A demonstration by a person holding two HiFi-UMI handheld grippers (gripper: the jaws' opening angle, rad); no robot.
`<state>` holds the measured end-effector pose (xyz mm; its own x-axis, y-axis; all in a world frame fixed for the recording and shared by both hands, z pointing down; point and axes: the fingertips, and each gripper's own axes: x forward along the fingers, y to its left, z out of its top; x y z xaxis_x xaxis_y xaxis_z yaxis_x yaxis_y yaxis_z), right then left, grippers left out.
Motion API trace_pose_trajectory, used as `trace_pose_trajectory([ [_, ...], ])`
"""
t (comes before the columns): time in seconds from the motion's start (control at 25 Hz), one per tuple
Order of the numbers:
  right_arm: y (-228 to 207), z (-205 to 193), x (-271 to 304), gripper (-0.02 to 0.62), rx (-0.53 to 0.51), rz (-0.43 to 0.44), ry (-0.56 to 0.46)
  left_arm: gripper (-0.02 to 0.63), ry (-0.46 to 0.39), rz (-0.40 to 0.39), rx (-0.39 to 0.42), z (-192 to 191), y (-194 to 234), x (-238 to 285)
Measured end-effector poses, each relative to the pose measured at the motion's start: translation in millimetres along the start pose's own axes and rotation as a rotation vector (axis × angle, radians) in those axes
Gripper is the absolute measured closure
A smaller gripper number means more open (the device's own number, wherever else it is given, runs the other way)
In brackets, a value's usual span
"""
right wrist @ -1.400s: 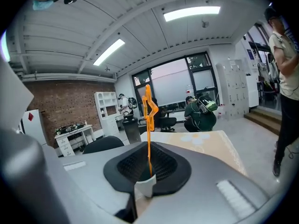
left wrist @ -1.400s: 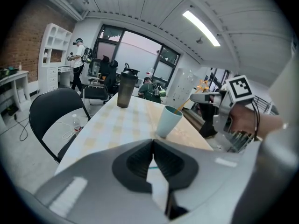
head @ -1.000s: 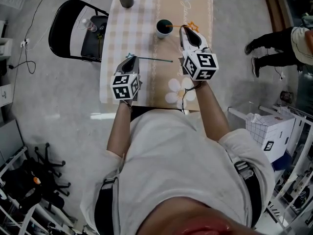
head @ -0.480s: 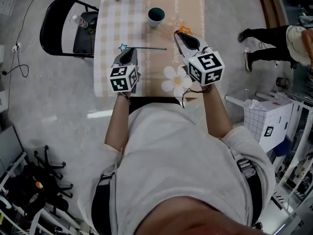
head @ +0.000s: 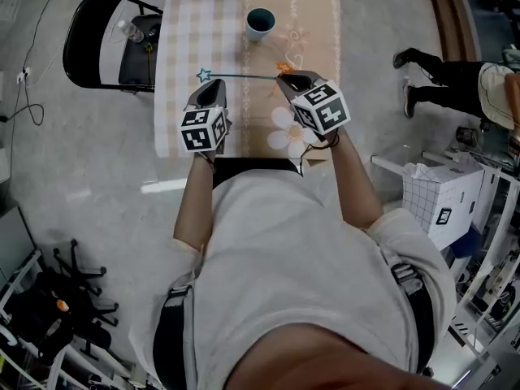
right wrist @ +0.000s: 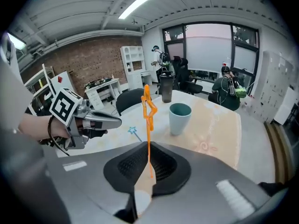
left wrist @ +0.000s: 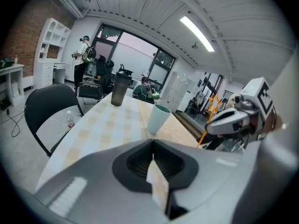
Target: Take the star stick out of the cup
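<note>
The table (head: pixel 183 31) lies under both grippers. The cup (head: pixel 260 23) stands ahead of the right gripper (head: pixel 289 78) with nothing in it. The left gripper (head: pixel 214 89) is closed on nothing. The right is clamped on the orange star stick (right wrist: pixel 148 111), which stands upright from its jaws, clear of the cup. A blue star stick (head: pixel 240 76) lies just beyond both tips. Pinched so low, the thin orange stick could pivot or slip if swung. Both hands slope downward, the right more steeply.
</note>
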<state>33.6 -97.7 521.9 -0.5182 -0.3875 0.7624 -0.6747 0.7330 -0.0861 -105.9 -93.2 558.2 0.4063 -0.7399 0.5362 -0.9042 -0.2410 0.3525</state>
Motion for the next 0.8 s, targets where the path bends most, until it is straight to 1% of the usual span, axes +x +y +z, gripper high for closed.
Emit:
trace_pose_trajectory([
  [0.2, 10, 14, 19, 0.58, -0.048, 0.001, -0.036, 0.601, -0.002, 0.031, -0.014, 0, 15, -6],
  [0.44, 26, 27, 47, 0.578, -0.095, 0.032, -0.082, 0.601, 0.008, 0.072, -0.042, -6, 33, -9],
  [0.56, 31, 33, 66, 0.578, -0.144, 0.027, -0.09, 0.601, 0.016, 0.095, -0.06, -11, 42, -11],
  [0.64, 37, 34, 80, 0.578, -0.194, 0.038, -0.072, 0.601, 0.022, 0.116, -0.076, -16, 50, -14],
  [0.8, 54, 25, 114, 0.578, -0.283, 0.086, 0.002, 0.601, 0.028, 0.165, -0.11, -24, 70, -22],
])
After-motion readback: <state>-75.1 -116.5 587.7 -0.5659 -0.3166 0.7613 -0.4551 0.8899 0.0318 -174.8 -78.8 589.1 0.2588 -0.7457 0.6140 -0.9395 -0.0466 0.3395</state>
